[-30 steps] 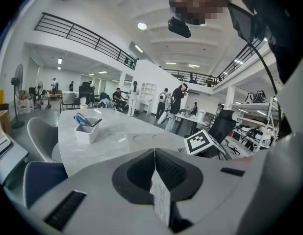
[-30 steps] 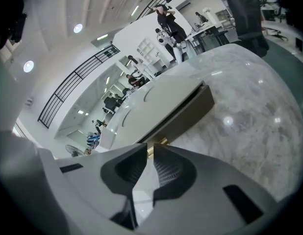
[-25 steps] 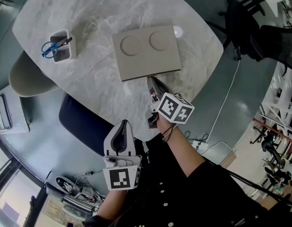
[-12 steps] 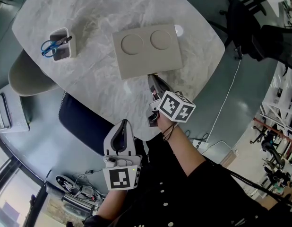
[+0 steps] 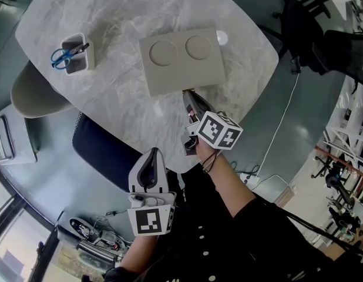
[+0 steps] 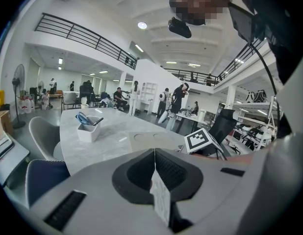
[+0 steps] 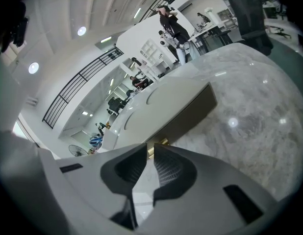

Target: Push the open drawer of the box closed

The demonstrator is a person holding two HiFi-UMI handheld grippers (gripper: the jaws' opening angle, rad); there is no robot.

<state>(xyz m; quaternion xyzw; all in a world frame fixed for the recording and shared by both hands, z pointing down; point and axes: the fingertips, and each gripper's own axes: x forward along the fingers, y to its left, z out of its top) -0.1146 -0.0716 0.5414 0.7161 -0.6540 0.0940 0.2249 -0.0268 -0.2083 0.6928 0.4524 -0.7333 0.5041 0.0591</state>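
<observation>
Near body: left tool clenched, empty, idle off desk. Ahead: right tool clenched, tips at brass knob on box front. Box nudged slightly farther up desk since second ago; drawer seemingly flush, push likely complete.

1. Table: rounded top, grey marbled surface.
2. Box: flat, beige, two round recesses on top; lies near the table's middle.
3. Holder: small, white, near the left edge, well apart from the box; contains blue-handled scissors.
</observation>
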